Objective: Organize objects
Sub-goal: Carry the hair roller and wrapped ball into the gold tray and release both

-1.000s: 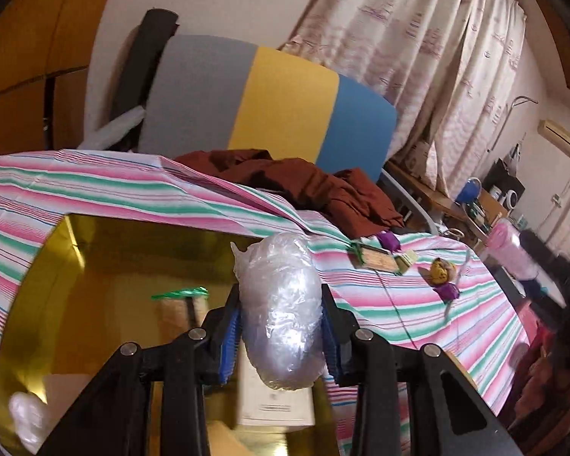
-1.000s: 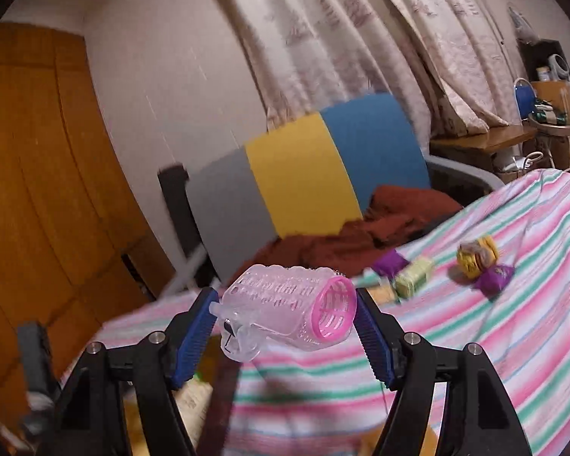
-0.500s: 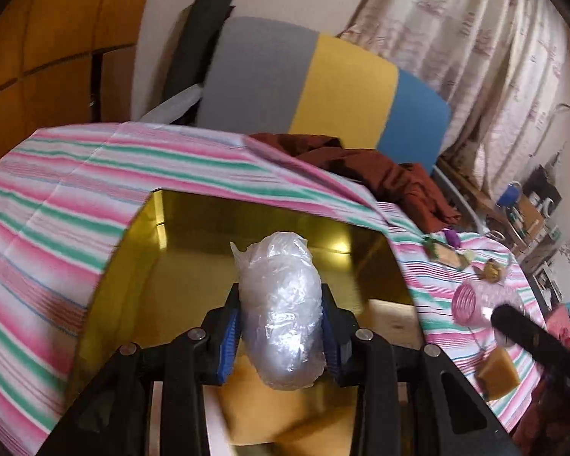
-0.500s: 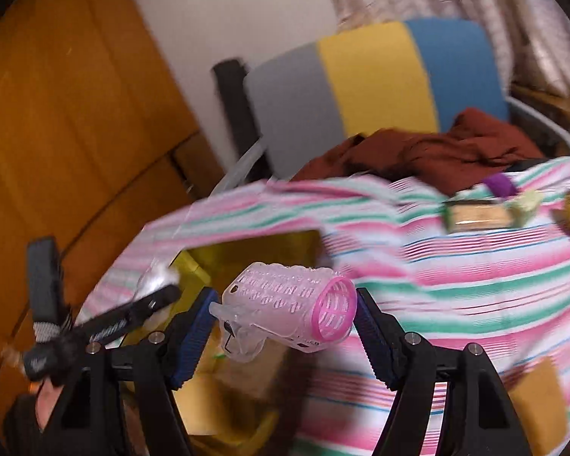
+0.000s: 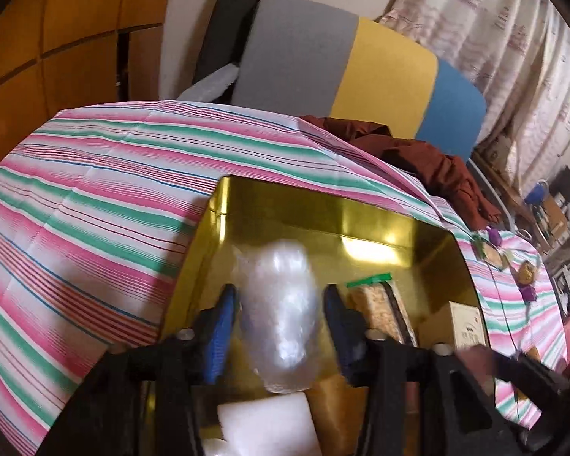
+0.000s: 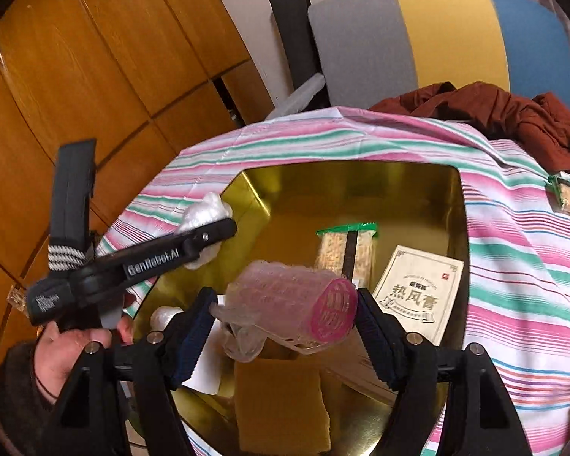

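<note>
While over gold tin (image 6: 461, 205), left fingers (image 5: 218, 326) pinch crinkly plastic wad (image 5: 279, 315); right fingers (image 6: 190, 336) pinch ribbed pink roller (image 6: 285, 300).

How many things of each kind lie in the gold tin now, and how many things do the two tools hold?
Snack bar packet: 1
White printed box: 1
Yellow sponge block: 1
White foam pieces: 2, partly hidden
Held, plastic-wrapped bundle and pink roller: 2
Total: 7
</note>
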Motion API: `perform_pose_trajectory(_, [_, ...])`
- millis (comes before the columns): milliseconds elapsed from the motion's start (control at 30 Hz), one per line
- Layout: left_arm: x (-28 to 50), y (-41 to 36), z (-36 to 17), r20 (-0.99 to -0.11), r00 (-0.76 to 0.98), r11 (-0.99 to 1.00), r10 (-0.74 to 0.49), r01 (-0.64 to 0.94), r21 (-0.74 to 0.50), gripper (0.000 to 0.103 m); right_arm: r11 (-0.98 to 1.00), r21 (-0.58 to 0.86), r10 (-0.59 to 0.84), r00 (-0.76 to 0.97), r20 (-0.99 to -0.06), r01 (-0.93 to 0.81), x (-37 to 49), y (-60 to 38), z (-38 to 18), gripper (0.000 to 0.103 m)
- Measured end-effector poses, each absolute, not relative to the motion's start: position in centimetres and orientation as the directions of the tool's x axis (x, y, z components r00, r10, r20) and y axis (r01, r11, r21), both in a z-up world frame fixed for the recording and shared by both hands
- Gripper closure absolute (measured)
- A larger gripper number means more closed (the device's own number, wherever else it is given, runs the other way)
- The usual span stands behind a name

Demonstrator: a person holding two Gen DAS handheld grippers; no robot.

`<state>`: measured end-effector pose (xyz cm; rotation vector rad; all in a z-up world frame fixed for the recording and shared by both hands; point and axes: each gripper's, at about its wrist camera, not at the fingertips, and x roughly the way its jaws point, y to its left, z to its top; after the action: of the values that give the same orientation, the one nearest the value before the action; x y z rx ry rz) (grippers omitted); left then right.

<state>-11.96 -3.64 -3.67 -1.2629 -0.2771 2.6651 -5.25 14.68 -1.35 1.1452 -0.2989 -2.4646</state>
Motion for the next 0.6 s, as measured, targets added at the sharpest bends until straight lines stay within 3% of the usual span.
perform_pose_trajectory(33, [-11.9,-3.8,-3.5,-0.742,-0.627,-0.966,0.239,-0.077,-0.246,0.049,-0.897,0.356,-0.442,-0.580,-0.684,0.263,-5.2,14.7,-1.4,0.017])
perform_pose_trajectory(133, [-11.7,-4.3,-2.9,-0.724,-0.648,-0.964,0.239,-0.066,-0.260,0.043,-0.903,0.355,-0.427,-0.606,-0.671,0.243,-4.8,15.1,-1.1,0.012])
perform_pose_trajectory(600, [-9.3,-5.1,-1.3,-0.676,-0.706,-0.954,0.209,0.005,-0.300,0.042,-0.900,0.391,-0.417,-0.637,-0.648,0.191,-3.8,17.4,-0.8,0.012])
